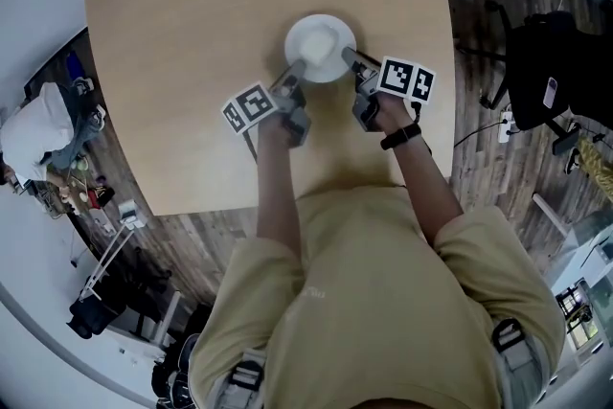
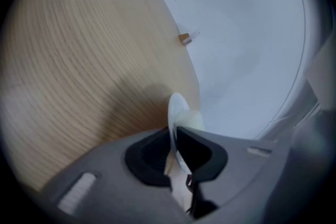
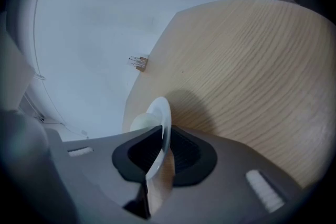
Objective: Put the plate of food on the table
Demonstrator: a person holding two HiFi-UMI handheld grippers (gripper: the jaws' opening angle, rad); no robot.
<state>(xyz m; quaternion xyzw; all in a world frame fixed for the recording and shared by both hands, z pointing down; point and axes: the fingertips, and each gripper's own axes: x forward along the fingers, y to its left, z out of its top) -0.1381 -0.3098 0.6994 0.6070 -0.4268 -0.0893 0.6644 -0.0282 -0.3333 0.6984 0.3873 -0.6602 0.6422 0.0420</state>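
Observation:
A round white plate point(image 1: 321, 48) with a pale mound of food point(image 2: 194, 120) sits on the light wooden table point(image 1: 192, 62), near its middle. My left gripper point(image 1: 297, 69) holds the plate's near-left rim, and my right gripper point(image 1: 352, 62) holds its near-right rim. In the left gripper view the thin plate rim point(image 2: 176, 107) stands edge-on between the black pads of the left gripper point(image 2: 176, 139). The right gripper view shows the same: the plate rim point(image 3: 160, 113) runs between the pads of the right gripper point(image 3: 164, 139). The plate's underside is hidden.
The table's far edge borders a pale floor, where a small tan object point(image 2: 184, 38) lies. A black chair point(image 1: 546, 81) stands to the right of the table on wood-patterned flooring. Bags and clutter point(image 1: 57, 139) lie at the left.

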